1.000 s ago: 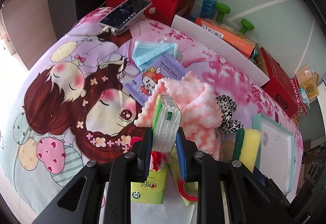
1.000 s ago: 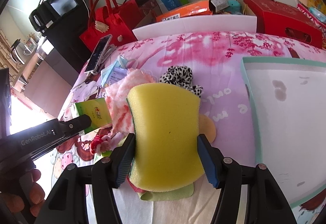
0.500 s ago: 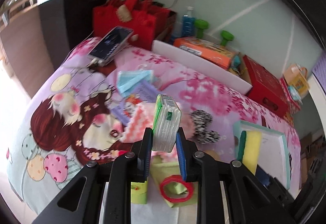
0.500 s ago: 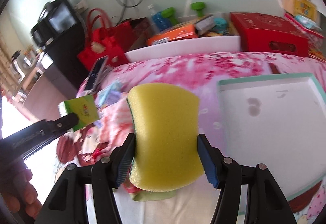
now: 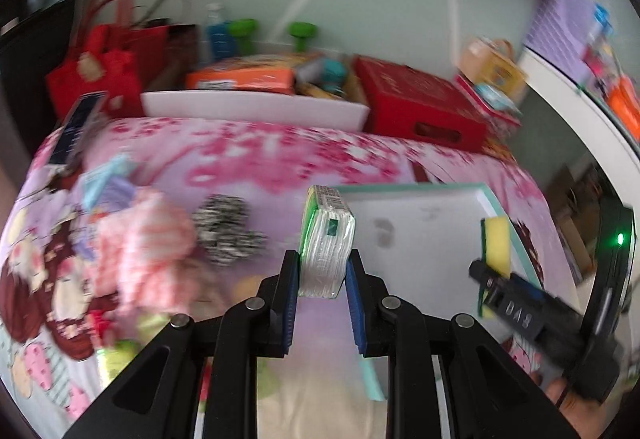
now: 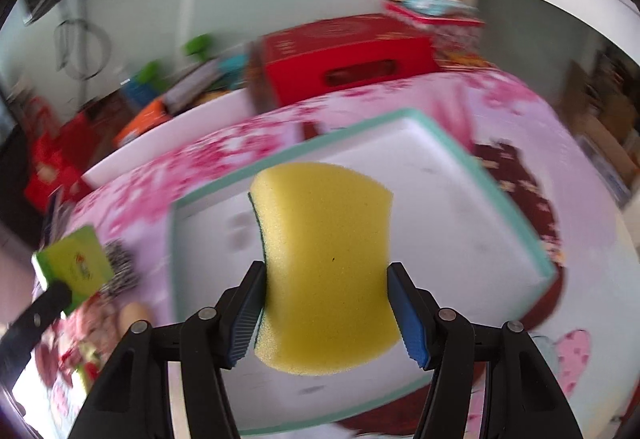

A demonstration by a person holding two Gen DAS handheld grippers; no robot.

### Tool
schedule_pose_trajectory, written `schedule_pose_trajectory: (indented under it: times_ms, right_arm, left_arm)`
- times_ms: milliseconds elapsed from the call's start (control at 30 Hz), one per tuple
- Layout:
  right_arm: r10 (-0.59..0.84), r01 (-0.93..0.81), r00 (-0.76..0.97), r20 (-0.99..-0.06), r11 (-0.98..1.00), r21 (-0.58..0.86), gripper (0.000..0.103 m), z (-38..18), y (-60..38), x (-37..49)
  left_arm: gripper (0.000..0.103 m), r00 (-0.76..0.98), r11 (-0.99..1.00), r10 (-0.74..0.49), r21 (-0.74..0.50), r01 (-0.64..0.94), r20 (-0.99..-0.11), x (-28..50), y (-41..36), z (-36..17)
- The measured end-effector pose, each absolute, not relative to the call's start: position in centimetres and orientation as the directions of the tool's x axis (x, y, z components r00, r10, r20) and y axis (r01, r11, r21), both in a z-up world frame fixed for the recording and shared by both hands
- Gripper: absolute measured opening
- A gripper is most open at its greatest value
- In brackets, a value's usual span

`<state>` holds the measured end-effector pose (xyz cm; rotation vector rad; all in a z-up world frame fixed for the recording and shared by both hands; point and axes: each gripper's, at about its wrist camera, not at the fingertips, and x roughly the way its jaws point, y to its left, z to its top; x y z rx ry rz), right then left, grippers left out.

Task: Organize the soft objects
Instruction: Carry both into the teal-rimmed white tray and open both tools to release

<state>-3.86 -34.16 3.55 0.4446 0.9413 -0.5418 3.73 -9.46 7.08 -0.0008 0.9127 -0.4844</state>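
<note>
Pink floral fabric (image 5: 280,159) is covering the whole work surface, and you are carrying both loads over it toward the mint-rimmed white rectangular tray (image 6: 440,135), presumably the collecting spot. Your right gripper (image 6: 326,307) is clenching the yellow foam sponge with a dark green scouring side (image 6: 324,263) above the tray's bare floor. Your left gripper (image 5: 322,279) is grasping the clear-wrapped pocket tissue pack with a green face (image 5: 326,243) by the tray's near-left corner. Left behind are a pink-and-white fluffy cloth (image 5: 148,239) and a black-and-white spotted scrunchie (image 5: 224,235). Nothing seems to be blocking the tray; keep the grippers apart.
</note>
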Motion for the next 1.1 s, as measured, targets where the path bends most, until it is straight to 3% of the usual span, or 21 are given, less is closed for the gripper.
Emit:
schedule_pose_trajectory:
  times_ms: [333,800,833,867,933,1033,1100]
  right_arm:
    - [-0.357,0.736,0.358,-0.863,0.676,0.026,0.064,2.5,-39.6,-6.6]
    - [-0.338,0.726,0.338,-0.878,0.687,0.014,0.065,0.7,-39.9,-5.7]
    - [-0.335,0.725,0.34,-0.879,0.689,0.018,0.067,0.7,-39.8,-5.7]
    - [-0.332,0.725,0.341,-0.879,0.689,0.021,0.069,0.7,-39.8,-5.7]
    - [-0.333,0.724,0.342,-0.879,0.69,0.021,0.084,0.8,-39.6,-5.6]
    - [-0.332,0.72,0.352,-0.875,0.694,0.027,0.1,1.1,-39.5,-5.6]
    - [-0.332,0.719,0.355,-0.874,0.694,0.029,0.103,1.2,-39.4,-5.7]
  left_arm:
    - [0.024,0.373,0.763,-0.538,-0.249,0.597,-0.756,1.1,-17.7,4.3]
    - [0.027,0.332,0.738,-0.551,-0.26,0.623,-0.766,1.2,-20.4,1.5]
    - [0.038,0.331,0.745,-0.543,-0.261,0.614,-0.772,1.4,-20.3,1.3]
    - [0.058,0.33,0.752,-0.537,-0.264,0.604,-0.777,1.6,-20.2,1.1]
    - [0.077,0.338,0.765,-0.524,-0.257,0.591,-0.782,1.8,-19.9,1.2]
    - [0.082,0.364,0.777,-0.52,-0.252,0.576,-0.772,1.9,-19.4,1.6]
    - [0.088,0.378,0.781,-0.521,-0.248,0.573,-0.765,1.9,-19.2,2.1]
